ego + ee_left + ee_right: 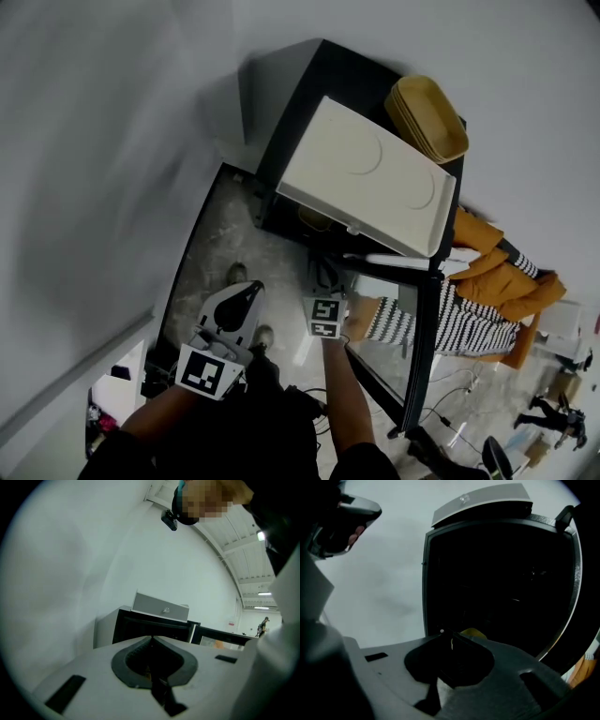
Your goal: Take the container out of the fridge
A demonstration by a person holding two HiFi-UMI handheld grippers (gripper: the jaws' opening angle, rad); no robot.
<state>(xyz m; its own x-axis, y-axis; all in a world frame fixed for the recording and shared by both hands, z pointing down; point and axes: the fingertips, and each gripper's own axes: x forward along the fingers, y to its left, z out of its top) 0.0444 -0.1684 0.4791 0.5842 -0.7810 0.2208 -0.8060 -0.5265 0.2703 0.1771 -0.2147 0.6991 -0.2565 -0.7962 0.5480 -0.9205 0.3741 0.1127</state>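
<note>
Fridge [501, 573] standing open, dark inside, with a yellow container [472, 633] showing low in the cavity, just past the right gripper [451, 639]. Its fingers are pressed together, gripping nothing. The left gripper [151, 640] is further off, fingers together too, empty.

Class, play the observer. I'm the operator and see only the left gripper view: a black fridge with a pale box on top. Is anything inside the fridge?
Observer: Yes. The right gripper view shows a yellow rounded object low inside the black fridge, just beyond the shut right gripper.
Operator: Is anything else on top of the fridge?
Observer: In the head view, a tan oval basket lies on the fridge top, beyond the pale flat box.
</note>
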